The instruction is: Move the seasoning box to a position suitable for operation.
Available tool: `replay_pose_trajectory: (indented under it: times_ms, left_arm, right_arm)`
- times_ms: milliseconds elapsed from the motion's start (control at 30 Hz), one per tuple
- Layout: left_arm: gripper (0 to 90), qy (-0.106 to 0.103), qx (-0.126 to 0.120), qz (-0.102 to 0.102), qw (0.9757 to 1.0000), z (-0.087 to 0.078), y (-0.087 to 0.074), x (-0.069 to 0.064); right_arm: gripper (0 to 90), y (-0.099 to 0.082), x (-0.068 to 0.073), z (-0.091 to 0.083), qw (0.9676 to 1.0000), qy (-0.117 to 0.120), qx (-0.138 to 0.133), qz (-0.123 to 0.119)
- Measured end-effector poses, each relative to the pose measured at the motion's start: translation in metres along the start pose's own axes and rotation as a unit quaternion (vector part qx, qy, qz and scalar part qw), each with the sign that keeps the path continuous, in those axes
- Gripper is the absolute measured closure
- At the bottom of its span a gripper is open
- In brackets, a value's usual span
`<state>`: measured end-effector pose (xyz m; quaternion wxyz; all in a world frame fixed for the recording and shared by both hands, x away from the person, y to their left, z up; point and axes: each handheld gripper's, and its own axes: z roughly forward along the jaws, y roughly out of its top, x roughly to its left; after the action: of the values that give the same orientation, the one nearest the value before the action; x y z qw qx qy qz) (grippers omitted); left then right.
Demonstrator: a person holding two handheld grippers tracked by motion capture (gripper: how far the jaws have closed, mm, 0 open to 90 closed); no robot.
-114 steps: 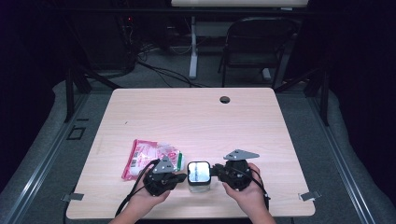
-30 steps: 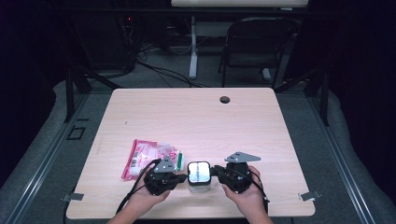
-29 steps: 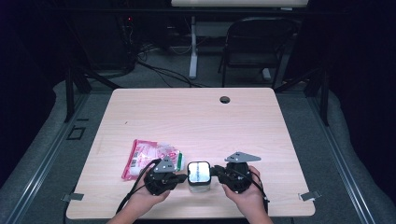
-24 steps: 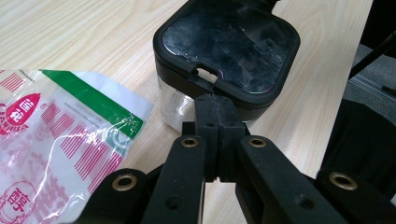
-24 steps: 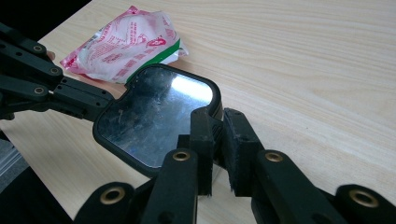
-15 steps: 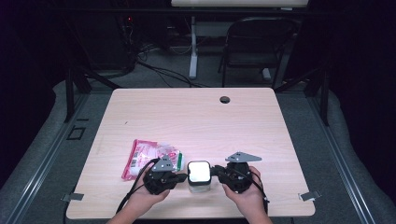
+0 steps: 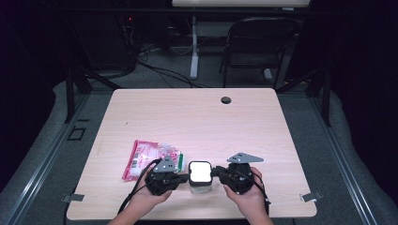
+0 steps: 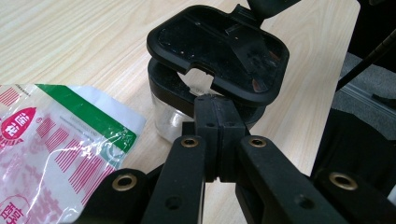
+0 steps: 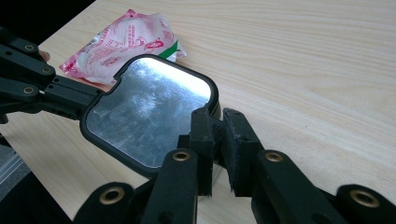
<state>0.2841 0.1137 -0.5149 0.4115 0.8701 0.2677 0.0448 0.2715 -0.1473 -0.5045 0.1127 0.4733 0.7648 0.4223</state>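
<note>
Near the front edge of the wooden surface, a small clear container with a black rim is found standing between the two grippers, just right of a pink and white snack bag with a green stripe. Its lid is seen tilted up off the rim on one side, shiny silver on top in the right gripper view and plain black from the other side in the left gripper view.

The left gripper is closed up tight, pads pressed together right at the container's black rim, just under the raised lid; whether a thin bit of the rim or lid is pinched there can't really be told, tbh. It's held in the person's left hand.

The right gripper is held in the right hand and comes at the container from the opposite side. Its pads are clamped on the edge of the lid, with only a narrow gap left between the jaws, lid edge caught in it.

Further back on the surface, a round cable hole is seen near the far edge, well apart from everything else. A black folding chair is parked behind the surface.
</note>
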Motion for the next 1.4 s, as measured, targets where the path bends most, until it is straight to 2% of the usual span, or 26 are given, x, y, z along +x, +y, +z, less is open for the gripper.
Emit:
replay_pose_trajectory:
  times_ms: [133, 167, 267, 400, 500, 567, 733, 900, 1233, 1333, 1400]
  left_arm:
    - [90.0, -0.001, 0.000, 0.000, 1.0000, 0.000, 0.001, 0.000]
    - [90.0, 0.001, -0.005, -0.001, 1.0000, 0.000, 0.002, 0.000]
    - [90.0, 0.000, -0.006, -0.001, 1.0000, -0.001, 0.003, -0.001]
    - [90.0, -0.001, -0.005, 0.002, 1.0000, -0.001, 0.006, -0.002]
    - [90.0, -0.002, -0.005, 0.003, 1.0000, -0.001, 0.008, -0.002]
    - [90.0, -0.003, -0.007, 0.004, 1.0000, -0.001, 0.010, -0.002]
    - [90.0, -0.005, -0.013, 0.003, 0.9999, -0.002, 0.014, -0.003]
    - [90.0, -0.004, -0.013, 0.002, 0.9999, -0.001, 0.018, -0.004]
    - [89.3, -0.004, -0.022, 0.001, 0.9997, -0.004, 0.020, -0.005]
    - [89.1, -0.004, -0.024, 0.002, 0.9997, -0.005, 0.020, -0.006]
    - [88.7, -0.002, -0.022, 0.002, 0.9998, -0.004, 0.020, -0.006]
  right_arm:
    - [78.4, 0.000, 0.001, 0.000, 1.0000, -0.002, 0.000, -0.001]
    - [74.7, 0.000, 0.002, -0.001, 1.0000, 0.007, 0.002, -0.004]
    - [72.7, 0.000, 0.005, -0.002, 1.0000, 0.006, -0.003, -0.007]
    - [58.7, 0.001, 0.013, -0.007, 0.9993, 0.024, -0.006, -0.026]
    - [51.8, 0.000, 0.018, -0.008, 0.9986, 0.037, 0.001, -0.039]
    - [48.4, -0.002, 0.021, -0.007, 0.9981, 0.038, -0.003, -0.048]
    - [43.7, -0.003, 0.024, -0.008, 0.9974, 0.037, 0.000, -0.062]
    - [38.2, -0.006, 0.028, -0.010, 0.9962, 0.048, -0.005, -0.073]
    - [35.2, -0.007, 0.038, -0.002, 0.9946, 0.026, 0.005, -0.100]
    - [34.7, -0.008, 0.044, 0.002, 0.9922, -0.004, 0.000, -0.124]
    - [34.9, -0.009, 0.044, 0.002, 0.9921, -0.009, -0.003, -0.125]
